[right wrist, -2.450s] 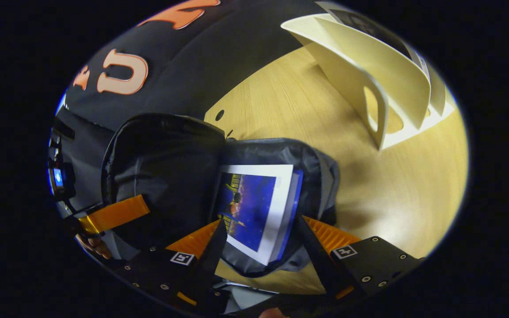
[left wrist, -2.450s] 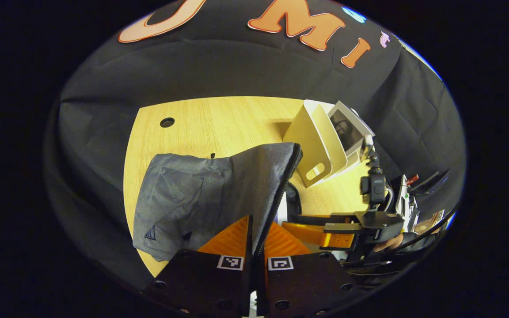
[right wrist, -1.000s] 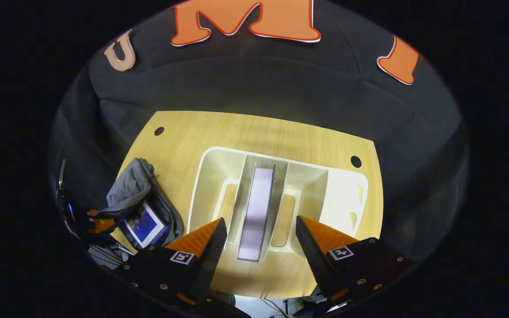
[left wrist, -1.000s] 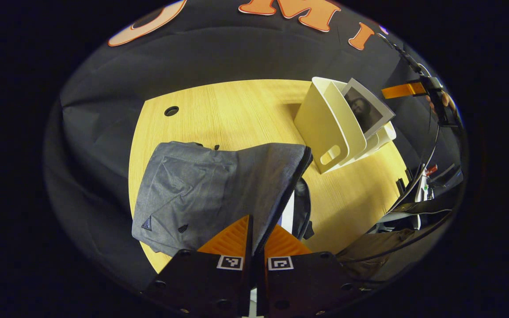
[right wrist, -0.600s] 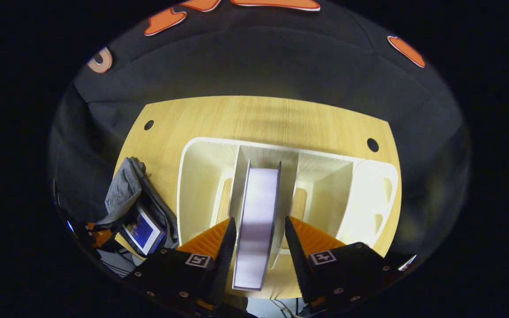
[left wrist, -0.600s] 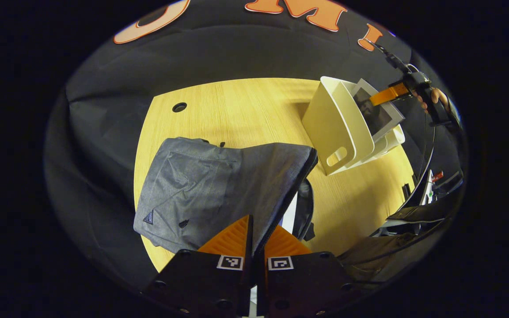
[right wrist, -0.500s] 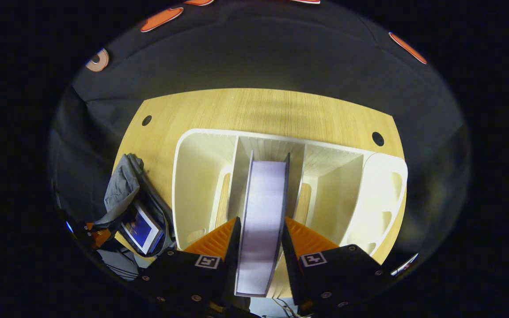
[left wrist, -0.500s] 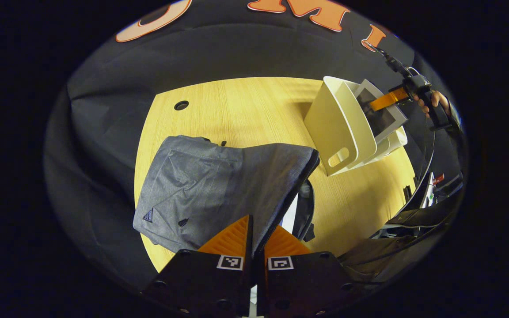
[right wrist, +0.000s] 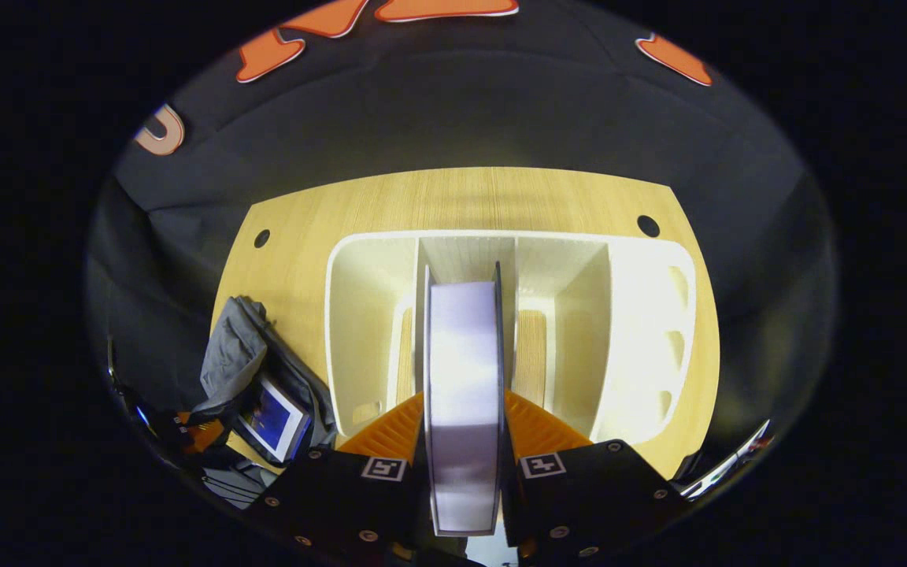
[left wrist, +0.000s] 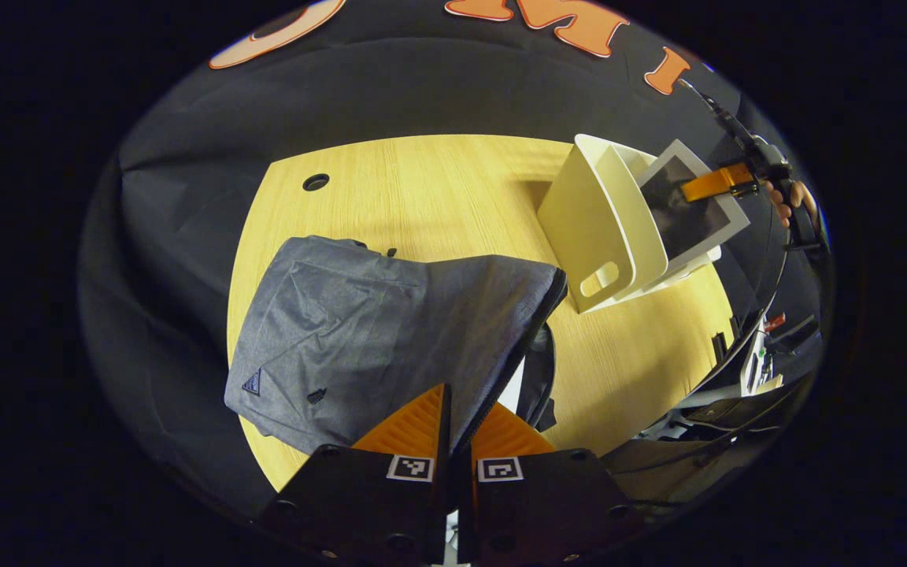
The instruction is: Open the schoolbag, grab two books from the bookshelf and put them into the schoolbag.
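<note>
Right gripper (right wrist: 463, 441) has closed on the second book (right wrist: 463, 378), now partly lifted from the bookshelf (right wrist: 642, 331). Left gripper (left wrist: 456, 425) stays clamped on the schoolbag (left wrist: 390, 331) flap; first book (right wrist: 274, 417) already inside. Carry-over comes next.

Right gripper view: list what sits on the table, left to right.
schoolbag → blue-covered book inside it → bookshelf, where the right gripper is clamped on the second book in the middle slot.
</note>
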Demonstrator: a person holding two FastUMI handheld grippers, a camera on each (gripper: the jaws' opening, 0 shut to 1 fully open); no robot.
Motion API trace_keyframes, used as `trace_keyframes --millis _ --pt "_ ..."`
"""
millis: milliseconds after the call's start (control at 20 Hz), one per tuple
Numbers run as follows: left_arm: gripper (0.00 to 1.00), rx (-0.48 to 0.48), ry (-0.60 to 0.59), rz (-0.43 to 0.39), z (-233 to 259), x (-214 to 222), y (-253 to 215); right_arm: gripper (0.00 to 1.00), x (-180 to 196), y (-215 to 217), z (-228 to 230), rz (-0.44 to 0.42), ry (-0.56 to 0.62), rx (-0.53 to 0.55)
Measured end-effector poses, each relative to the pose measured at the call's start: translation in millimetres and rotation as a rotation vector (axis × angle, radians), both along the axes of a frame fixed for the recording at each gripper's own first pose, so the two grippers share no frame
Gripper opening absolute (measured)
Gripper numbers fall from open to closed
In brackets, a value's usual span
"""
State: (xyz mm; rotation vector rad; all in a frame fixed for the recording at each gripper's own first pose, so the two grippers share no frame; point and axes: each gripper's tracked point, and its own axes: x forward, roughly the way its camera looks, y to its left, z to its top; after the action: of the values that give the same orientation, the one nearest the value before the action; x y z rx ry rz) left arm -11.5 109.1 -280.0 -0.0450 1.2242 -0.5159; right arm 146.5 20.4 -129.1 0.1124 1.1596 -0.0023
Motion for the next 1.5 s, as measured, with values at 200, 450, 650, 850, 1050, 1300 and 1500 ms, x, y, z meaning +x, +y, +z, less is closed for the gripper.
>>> trace_keyframes --millis 200,450,650,850,1050,1300,1500 --pt "0.06 -0.045 -0.023 -0.069 1.1 -3.4 6.7 0.37 -50.2 5.3 3.1 -0.102 -0.025 0.003" --pt "0.06 -0.076 -0.041 -0.119 0.9 -3.1 11.7 0.37 -97.4 8.9 8.6 -0.193 -0.029 0.039" --pt "0.06 -0.092 -0.050 -0.156 2.0 -1.0 12.3 0.37 -132.8 26.1 14.7 -0.247 -0.052 0.090" --pt "0.06 -0.098 -0.061 -0.193 5.3 -1.2 18.6 0.37 -167.5 53.0 5.9 -0.267 -0.060 0.132" --pt "0.06 -0.092 -0.083 -0.219 13.9 1.5 26.2 0.37 -187.9 94.0 4.8 -0.274 -0.092 0.280" --pt "0.06 -0.089 -0.124 -0.228 29.5 7.1 35.1 0.37 -190.8 128.8 8.8 -0.249 -0.148 0.391" --pt "0.06 -0.073 -0.178 -0.206 45.2 22.2 45.2 0.37 -183.3 156.0 9.0 -0.240 -0.182 0.493"
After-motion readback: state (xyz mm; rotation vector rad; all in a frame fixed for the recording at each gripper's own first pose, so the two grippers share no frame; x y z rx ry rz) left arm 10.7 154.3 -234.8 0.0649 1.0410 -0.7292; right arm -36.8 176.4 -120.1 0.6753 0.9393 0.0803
